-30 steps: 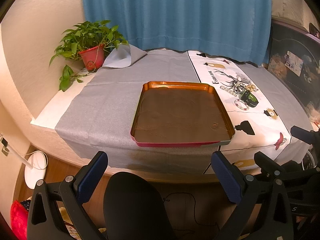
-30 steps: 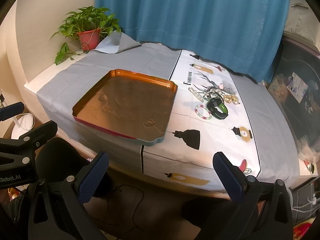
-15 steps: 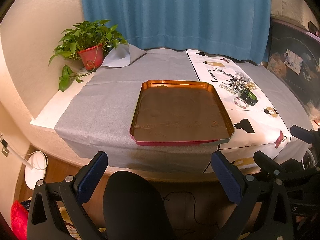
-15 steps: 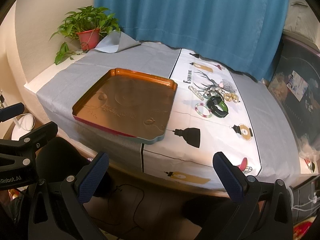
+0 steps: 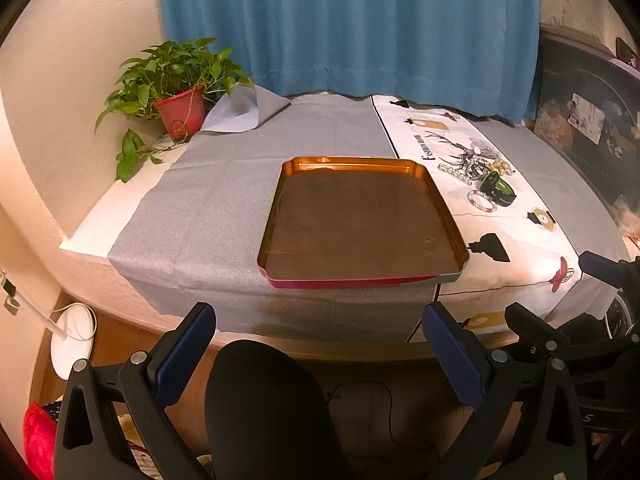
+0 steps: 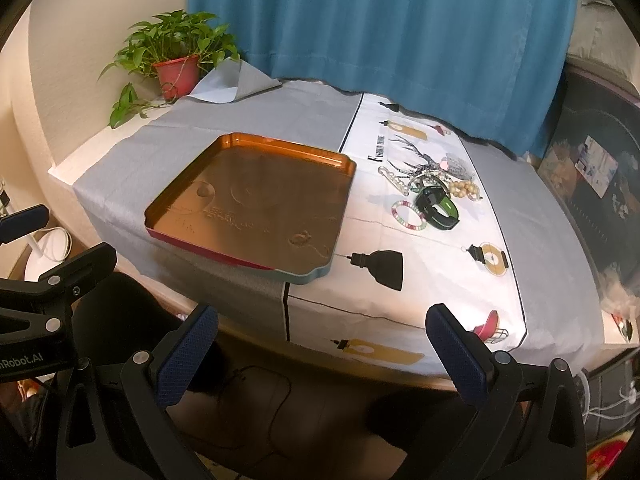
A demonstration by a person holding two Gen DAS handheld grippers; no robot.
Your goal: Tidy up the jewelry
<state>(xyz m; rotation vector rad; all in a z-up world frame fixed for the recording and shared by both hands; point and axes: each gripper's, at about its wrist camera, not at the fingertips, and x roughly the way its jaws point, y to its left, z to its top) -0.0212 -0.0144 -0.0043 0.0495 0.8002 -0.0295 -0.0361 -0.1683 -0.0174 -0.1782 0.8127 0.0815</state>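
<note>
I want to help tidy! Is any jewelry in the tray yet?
Not yet. The tray holds nothing, and the jewelry lies heaped on the white cloth beside it. The left gripper and right gripper are open, holding nothing. All the sorting is left.

Left tongs spread wide, empty, right tongs likewise

Left claw: black angular frame, two fingers faced with dark blue textured pads, round silver screws noted at the joints. Right claw: identical black frame, blue pads and screws. White lettering ending "Robot.AI" is recorded on the left unit's housing.
</note>
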